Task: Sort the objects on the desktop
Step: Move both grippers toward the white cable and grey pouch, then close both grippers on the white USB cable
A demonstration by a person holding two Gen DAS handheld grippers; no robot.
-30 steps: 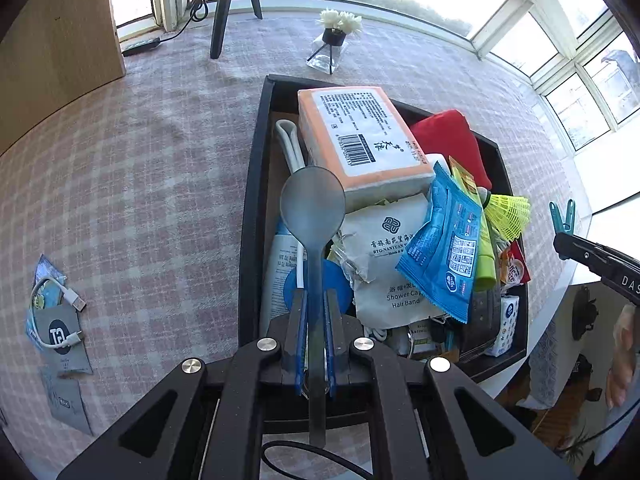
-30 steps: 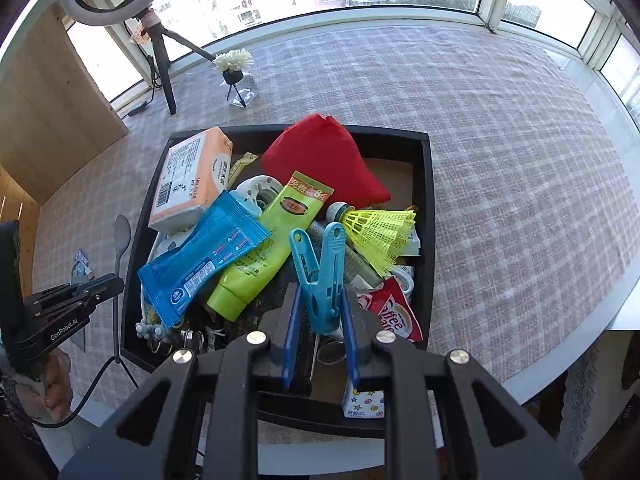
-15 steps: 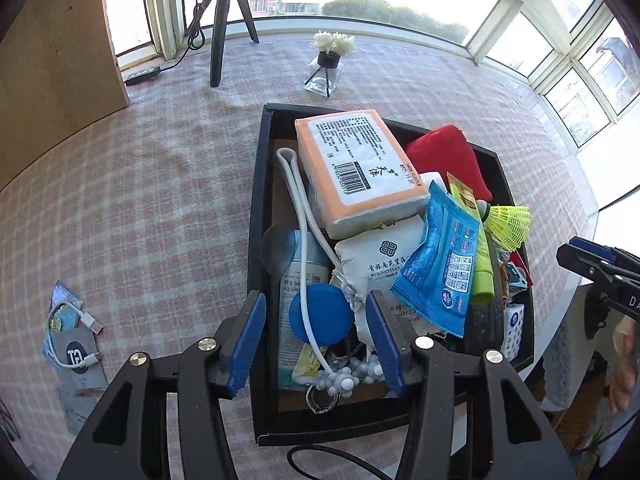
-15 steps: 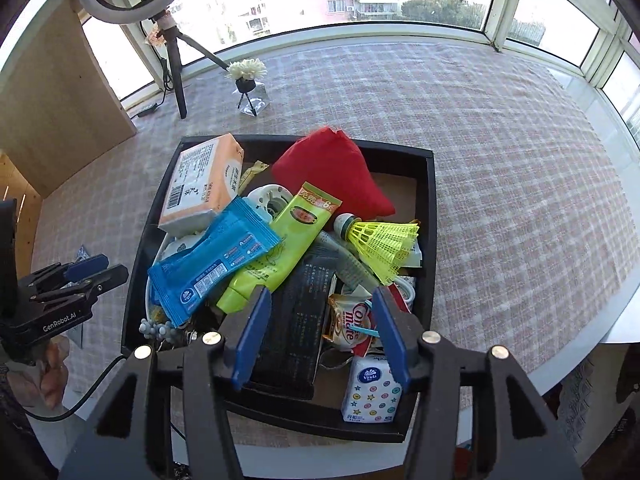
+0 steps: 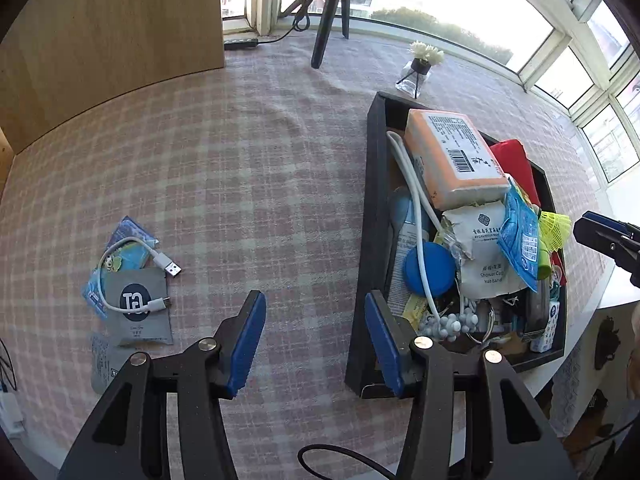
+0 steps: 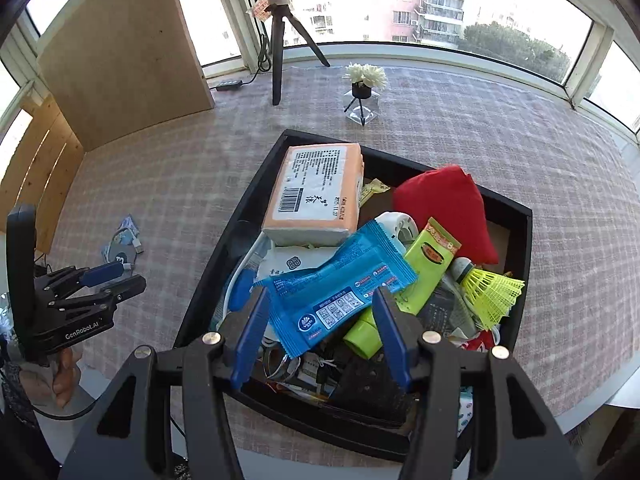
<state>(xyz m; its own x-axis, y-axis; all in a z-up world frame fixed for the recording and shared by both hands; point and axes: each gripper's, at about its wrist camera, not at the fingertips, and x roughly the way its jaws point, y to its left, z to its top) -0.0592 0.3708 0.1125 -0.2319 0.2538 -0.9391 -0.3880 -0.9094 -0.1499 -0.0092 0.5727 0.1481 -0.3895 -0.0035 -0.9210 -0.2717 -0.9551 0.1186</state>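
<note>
Desktop objects fill a black tray (image 6: 516, 216) that sits on the bench (image 5: 248, 168), whose checked pink cloth runs out to the curved windows. Largest in the heap is an orange-edged tissue pack (image 6: 316, 192) lying label-up at the tray's far left corner, with a red cloth pouch (image 6: 444, 208) beside it against the far wall. A blue wipes packet (image 6: 336, 292) lies slantwise across the middle, its near end over a lime-green tube (image 6: 420, 276), and a white shower cap sachet (image 5: 482, 252) shows under the tissue pack. A white cable (image 5: 416, 208) loops along the tray's left side past a round blue lid (image 5: 430, 270), and a yellow shuttlecock (image 6: 494, 296) rests at the right side. Well apart from the tray, on the cloth to its left, a few flat sachets (image 5: 138, 304) lie stacked with a short white USB cable (image 5: 132, 264) coiled on top. The left gripper (image 5: 316, 342) hangs over bare cloth just beside the tray's near left corner, jaws spread and nothing between them. The right gripper (image 6: 320, 332) hovers above the near part of the tray over the wipes packet, jaws likewise spread and empty. A small vase of white flowers (image 6: 364, 84) stands beyond the tray.
</note>
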